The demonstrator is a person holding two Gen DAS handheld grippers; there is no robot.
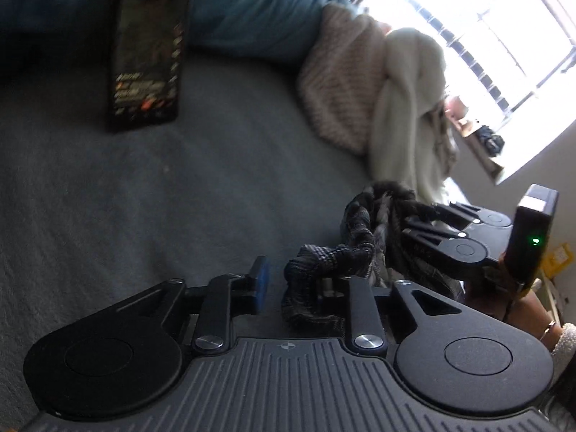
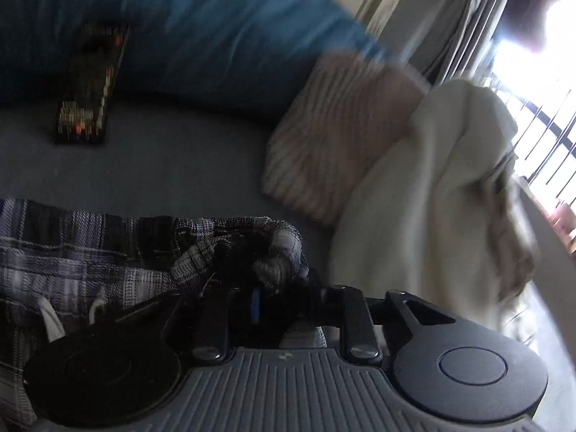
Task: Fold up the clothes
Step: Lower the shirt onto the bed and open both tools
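Left gripper point(image 1: 291, 284) stands parted, its blue pad point(image 1: 261, 284) bare, the plaid shorts point(image 1: 334, 262) bunched against the opposite finger, so not clamped. Right gripper point(image 2: 279, 297) has fabric of the shorts point(image 2: 108, 252) heaped between its fingers (pads mostly hidden; grip cannot be told). The garment stretches gripper to gripper over the grey bed point(image 1: 144, 180), the 2 about equally near, cream clothes point(image 2: 432, 180) beyond

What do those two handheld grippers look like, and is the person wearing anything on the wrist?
Both grippers, left and right, are black plastic: a ribbed base, two round discs, and silver-bolted linkages leading to the fingers. The finger pads are blue. Seen from the left camera, the right gripper's handle has a green light. The wrist behind it wears a thin bracelet and a pale fuzzy sleeve.
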